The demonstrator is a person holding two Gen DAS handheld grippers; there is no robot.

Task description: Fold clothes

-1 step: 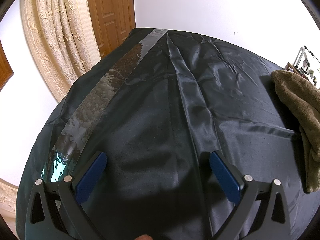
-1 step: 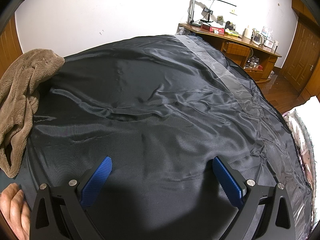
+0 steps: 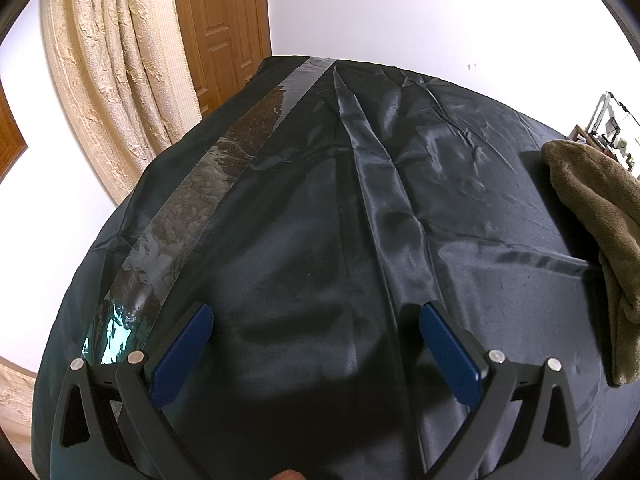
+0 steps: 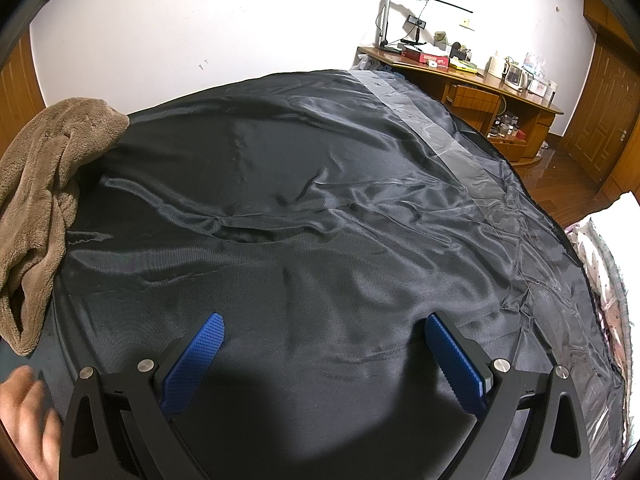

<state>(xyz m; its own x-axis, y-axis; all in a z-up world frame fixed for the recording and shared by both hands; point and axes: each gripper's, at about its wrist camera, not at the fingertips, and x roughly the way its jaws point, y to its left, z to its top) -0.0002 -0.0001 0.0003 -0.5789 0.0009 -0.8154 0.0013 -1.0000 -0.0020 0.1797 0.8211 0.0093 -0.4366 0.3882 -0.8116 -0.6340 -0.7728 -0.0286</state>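
Note:
A brown fleece garment (image 3: 592, 216) lies bunched at the right edge of the left wrist view, and the same garment (image 4: 44, 184) sits at the left edge of the right wrist view. It rests on a black satin sheet (image 3: 420, 168) that covers the whole work surface (image 4: 320, 184). My left gripper (image 3: 316, 320) hovers over the sheet, open, with nothing between its blue pads. My right gripper (image 4: 324, 330) is open too, over bare sheet, well to the right of the garment. Neither gripper touches the garment.
A clear tape strip (image 3: 188, 216) runs along the sheet's left side, another strip (image 4: 432, 128) along its right. A curtain (image 3: 112, 64) and wooden door (image 3: 224, 24) stand far left. A cluttered desk (image 4: 460, 76) stands far right. A hand (image 4: 24, 420) shows at lower left.

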